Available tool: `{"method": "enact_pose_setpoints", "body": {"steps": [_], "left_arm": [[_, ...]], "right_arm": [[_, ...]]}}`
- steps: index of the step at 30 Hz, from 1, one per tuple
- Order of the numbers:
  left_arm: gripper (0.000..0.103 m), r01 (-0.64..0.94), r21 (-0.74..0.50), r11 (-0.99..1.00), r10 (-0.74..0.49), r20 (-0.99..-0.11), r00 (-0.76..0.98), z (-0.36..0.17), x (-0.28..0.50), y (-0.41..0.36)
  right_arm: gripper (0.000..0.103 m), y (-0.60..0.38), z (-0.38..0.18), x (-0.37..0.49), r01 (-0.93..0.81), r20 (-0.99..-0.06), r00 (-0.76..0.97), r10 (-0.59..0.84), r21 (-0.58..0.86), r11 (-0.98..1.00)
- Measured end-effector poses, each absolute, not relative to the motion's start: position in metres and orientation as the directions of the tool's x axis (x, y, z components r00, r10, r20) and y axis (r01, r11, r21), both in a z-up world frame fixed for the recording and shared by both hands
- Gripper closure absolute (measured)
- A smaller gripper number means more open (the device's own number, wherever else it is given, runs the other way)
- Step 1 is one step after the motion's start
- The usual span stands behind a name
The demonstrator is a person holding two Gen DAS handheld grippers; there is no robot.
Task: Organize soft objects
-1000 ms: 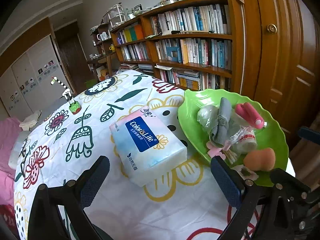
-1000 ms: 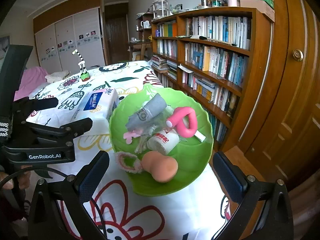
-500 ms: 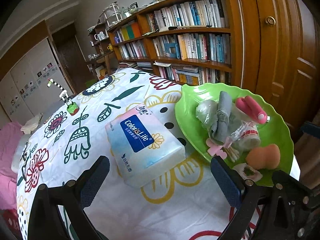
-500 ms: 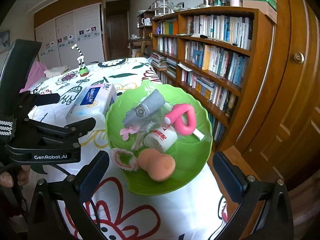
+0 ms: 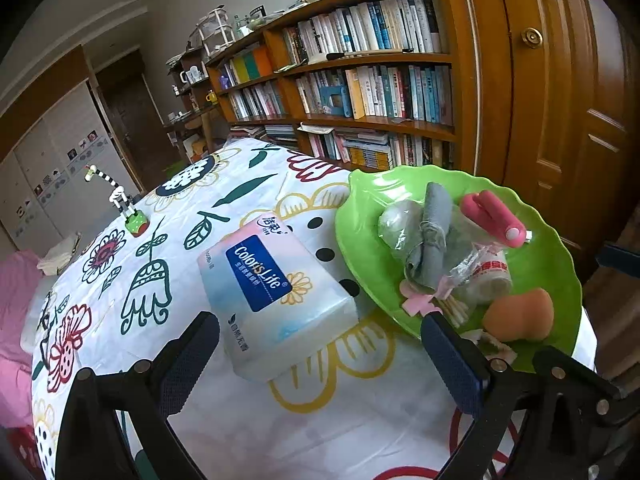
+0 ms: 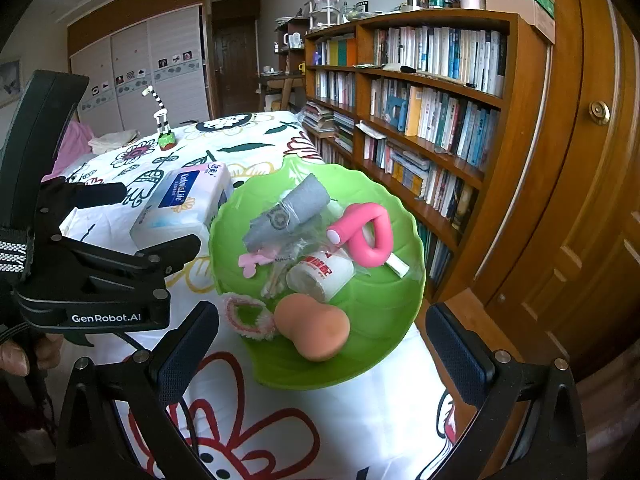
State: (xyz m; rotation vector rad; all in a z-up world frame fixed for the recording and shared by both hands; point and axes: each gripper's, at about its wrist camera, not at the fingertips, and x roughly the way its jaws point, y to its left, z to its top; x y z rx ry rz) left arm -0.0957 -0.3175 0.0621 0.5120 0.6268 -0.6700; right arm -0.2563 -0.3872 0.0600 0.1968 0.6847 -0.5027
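Hovering over a flower-print tablecloth (image 5: 224, 432), we hold our left gripper (image 5: 320, 356) with its jaws spread wide and nothing between them; the tissue pack (image 5: 272, 292) lies flat at centre frame, just past the fingertips. To its right, touching the pack's far corner or nearly so, sits the green plate (image 5: 560, 264), heaped with soft items. Our right gripper (image 6: 322, 354) is likewise wide open and empty, poised above the near rim of the plate (image 6: 392, 336). On it we see a peach sponge (image 6: 316, 326) at lower centre, a pink scrunchie (image 6: 248, 316) to its left at the rim, a grey roll (image 6: 286, 212) at the top, a pink curler (image 6: 368, 232) at right and a small white roll (image 6: 322, 274) in the middle. At upper left of that view stands a striped giraffe figure (image 6: 160, 120); bookshelves (image 6: 432, 92) fill the right.
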Motion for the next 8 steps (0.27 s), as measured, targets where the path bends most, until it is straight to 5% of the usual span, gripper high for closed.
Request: {"method": "enact_pose_setpoints", "body": {"steps": [8], "left_arm": [[0.0,0.709,0.219,0.67,-0.415,-0.681,0.603,0.0612,-0.0957,-0.3189]], "right_arm": [[0.0,-0.388,0.0587,-0.2574,0.506,-0.65,0.661,-0.376,0.016,0.862]]}}
